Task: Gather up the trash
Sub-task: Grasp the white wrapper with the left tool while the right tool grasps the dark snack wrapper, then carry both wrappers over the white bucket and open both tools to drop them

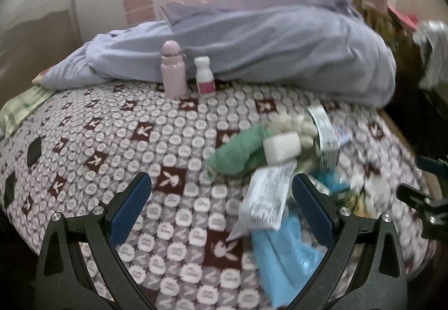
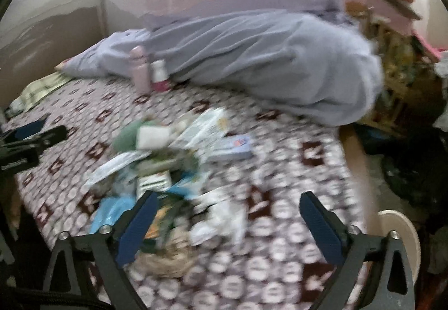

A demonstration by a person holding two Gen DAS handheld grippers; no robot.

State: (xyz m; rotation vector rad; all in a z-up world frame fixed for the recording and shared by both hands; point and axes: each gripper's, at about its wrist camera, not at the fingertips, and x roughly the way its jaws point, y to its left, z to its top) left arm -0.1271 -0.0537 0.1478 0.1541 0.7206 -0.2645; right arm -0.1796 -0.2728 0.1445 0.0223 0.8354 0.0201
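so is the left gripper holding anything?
No: the left gripper is open over the patterned bedspread, nothing between its pads.

The left black two-finger gripper with blue pads (image 1: pixel 221 192) points downward at a slant, jaws spread wide — nothing between the pads. The right black two-finger gripper with blue pads (image 2: pixel 228 212) tilts down likewise, jaws wide apart, gripping nothing.

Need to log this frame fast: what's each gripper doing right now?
Left gripper: open, holding nothing, over the bedspread.
Right gripper: open, holding nothing, above the trash pile.
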